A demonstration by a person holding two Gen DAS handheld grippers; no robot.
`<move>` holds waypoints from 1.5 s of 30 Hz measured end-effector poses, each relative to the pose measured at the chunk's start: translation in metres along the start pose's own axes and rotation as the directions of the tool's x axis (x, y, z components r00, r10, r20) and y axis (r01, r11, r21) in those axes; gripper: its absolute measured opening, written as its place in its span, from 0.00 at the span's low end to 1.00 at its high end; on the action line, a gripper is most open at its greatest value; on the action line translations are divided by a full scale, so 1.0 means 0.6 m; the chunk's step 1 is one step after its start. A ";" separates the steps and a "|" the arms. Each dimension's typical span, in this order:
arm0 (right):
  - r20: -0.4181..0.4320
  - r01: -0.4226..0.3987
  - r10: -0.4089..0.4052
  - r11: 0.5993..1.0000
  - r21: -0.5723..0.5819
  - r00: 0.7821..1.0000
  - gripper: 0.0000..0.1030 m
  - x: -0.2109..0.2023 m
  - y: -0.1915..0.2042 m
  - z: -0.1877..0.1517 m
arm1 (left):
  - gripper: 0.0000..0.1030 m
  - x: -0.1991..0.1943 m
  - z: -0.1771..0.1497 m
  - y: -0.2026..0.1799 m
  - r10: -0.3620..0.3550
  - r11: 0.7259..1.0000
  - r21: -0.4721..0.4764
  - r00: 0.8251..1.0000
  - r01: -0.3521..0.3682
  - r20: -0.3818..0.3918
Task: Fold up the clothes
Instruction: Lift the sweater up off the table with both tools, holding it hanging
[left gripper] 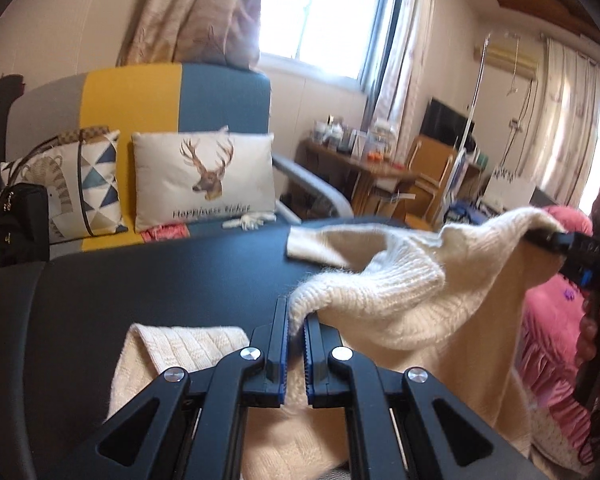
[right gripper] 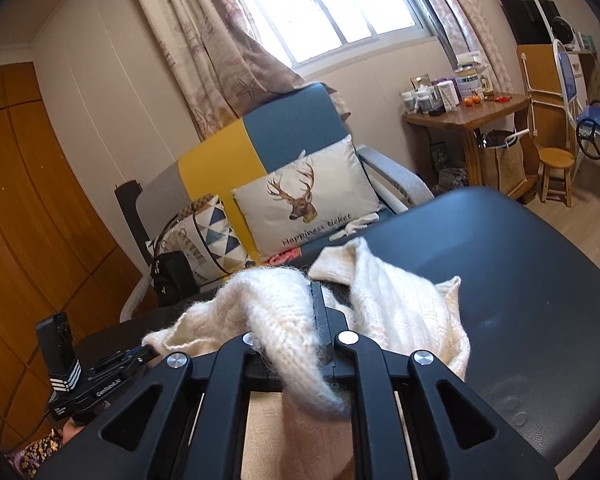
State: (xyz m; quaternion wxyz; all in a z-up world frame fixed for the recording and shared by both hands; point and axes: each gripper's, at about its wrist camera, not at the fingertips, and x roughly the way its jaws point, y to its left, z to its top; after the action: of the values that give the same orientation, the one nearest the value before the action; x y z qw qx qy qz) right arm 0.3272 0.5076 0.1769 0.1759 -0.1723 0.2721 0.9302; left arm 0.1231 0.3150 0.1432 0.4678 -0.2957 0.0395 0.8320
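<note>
Left tongs (left gripper: 296, 344), at lower centre of the left wrist view, are closed on a ribbed edge of the cream knitted sweater (left gripper: 400, 292). Right tongs (right gripper: 300, 332), at lower centre of the right wrist view, are likewise clamped on a fuzzy fold of the same garment; they also show at the right edge of the left view, pinching a raised corner. Judged purpose: two spaced grips lift and stretch one edge so it can be carried over for a fold. The rest of the sweater lies on the dark bench (left gripper: 160, 272). Behind stands a sofa with a deer cushion (left gripper: 204, 176).
</note>
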 end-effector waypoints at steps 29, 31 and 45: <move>0.135 -0.127 0.140 0.986 -0.106 0.981 0.08 -0.068 0.143 0.072 | 0.18 -0.122 0.039 0.087 -0.167 0.979 -0.120 0.986 0.165 -0.004; 0.129 -0.114 0.127 0.988 -0.107 0.983 0.08 -0.068 0.139 0.073 | 0.19 -0.109 0.018 0.086 -0.202 0.973 -0.120 0.978 0.196 -0.043; 0.091 -0.131 0.137 0.989 -0.073 0.986 0.08 -0.046 0.127 0.062 | 0.52 -0.137 -0.018 -0.006 -0.285 0.941 0.142 0.946 0.307 -0.152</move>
State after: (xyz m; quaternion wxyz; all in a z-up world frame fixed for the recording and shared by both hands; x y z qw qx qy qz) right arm 0.3110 0.4617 0.2518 0.1198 -0.1146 0.2431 0.9557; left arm 0.1627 0.2512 0.1784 0.6068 -0.3120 0.0931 0.7251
